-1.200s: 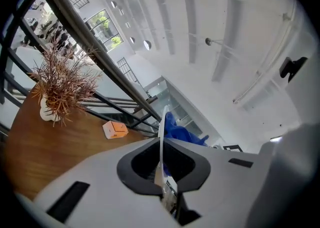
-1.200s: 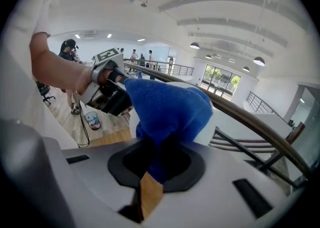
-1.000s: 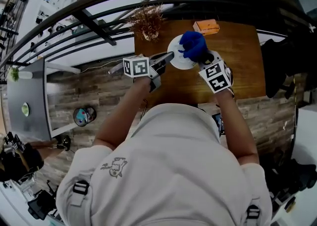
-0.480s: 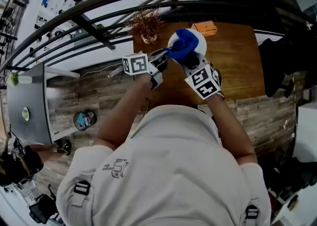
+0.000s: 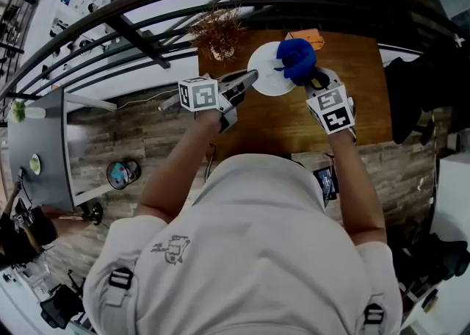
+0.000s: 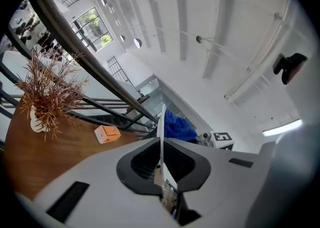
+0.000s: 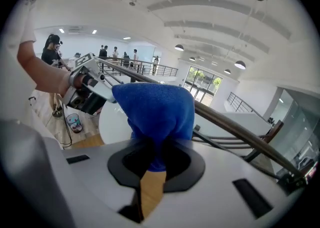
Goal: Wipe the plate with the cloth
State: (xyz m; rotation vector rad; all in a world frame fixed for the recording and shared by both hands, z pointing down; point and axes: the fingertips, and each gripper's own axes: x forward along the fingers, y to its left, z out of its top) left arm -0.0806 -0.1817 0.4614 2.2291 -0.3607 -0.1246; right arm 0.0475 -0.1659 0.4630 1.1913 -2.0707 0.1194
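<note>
While the left gripper (image 5: 248, 78) pinches the white plate (image 5: 266, 82) by its left rim, its jaws stand narrow on the thin edge, having just eased open a touch. The left gripper view shows the plate edge-on between the jaws. The right gripper (image 5: 313, 81) is clamped on a bunched blue cloth (image 5: 296, 58), which lies against the plate's right side. Plate and cloth sit over a wooden table (image 5: 356, 76), near a dried plant (image 5: 218, 32) and an orange box (image 5: 305, 37).
</note>
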